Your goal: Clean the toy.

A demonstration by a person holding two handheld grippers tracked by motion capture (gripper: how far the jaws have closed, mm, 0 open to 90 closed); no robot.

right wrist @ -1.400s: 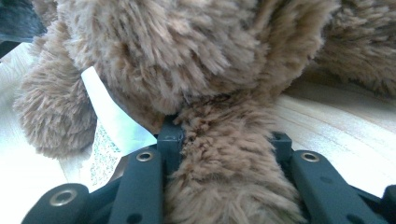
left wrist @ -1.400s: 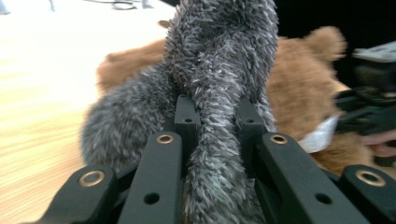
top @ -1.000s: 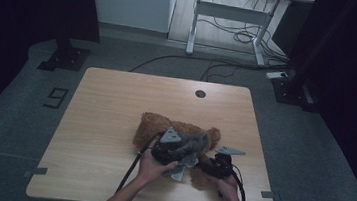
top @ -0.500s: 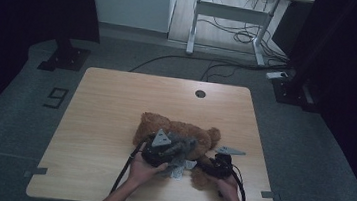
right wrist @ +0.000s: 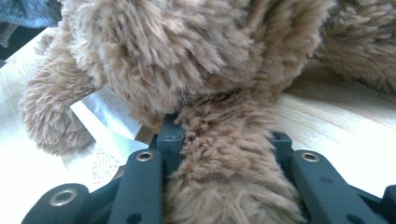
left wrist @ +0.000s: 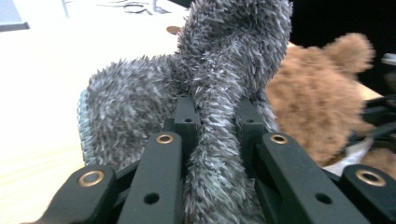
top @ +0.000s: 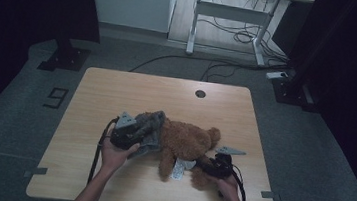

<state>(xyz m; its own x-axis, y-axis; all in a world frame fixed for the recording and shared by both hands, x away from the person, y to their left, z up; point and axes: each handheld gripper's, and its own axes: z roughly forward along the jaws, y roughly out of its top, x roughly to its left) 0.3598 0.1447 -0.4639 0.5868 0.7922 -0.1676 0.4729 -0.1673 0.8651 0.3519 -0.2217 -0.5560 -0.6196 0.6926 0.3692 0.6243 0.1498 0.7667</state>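
Wooden table (top: 117,89) | left gripper (left wrist: 215,121) clamps grey plush (left wrist: 140,98) | right gripper (right wrist: 224,140) clamps brown bear (right wrist: 163,51)

plush bear (top: 187,140) on table (top: 117,89), centre-front | cloth (top: 149,127) touching bear's left

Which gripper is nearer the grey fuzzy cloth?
Left. The left gripper is shut on the grey fuzzy cloth; the right gripper clamps the brown teddy bear's leg, across the bear from it.
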